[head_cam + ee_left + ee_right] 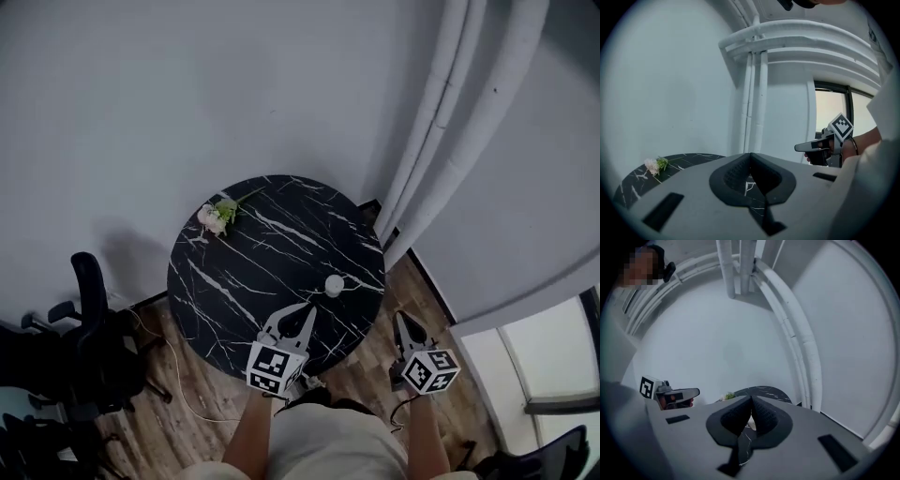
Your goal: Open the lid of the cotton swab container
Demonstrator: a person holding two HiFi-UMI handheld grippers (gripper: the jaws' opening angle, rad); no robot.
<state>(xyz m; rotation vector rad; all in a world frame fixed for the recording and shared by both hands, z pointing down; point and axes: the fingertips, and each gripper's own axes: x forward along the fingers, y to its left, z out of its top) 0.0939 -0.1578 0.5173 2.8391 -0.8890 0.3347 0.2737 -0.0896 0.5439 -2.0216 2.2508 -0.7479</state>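
A small white cotton swab container stands upright near the right front edge of the round black marble table, its lid on. My left gripper is shut and empty over the table's front edge, pointing toward the container from a short way off. My right gripper is shut and empty too, off the table to the right, above the wooden floor. In the left gripper view the jaws meet, with the right gripper beyond them. A sliver of the container shows between the right gripper's jaws.
A small bunch of pale flowers lies at the table's far left edge. White curtains hang at the right behind the table. A black office chair stands at the left, with a thin cable on the wooden floor.
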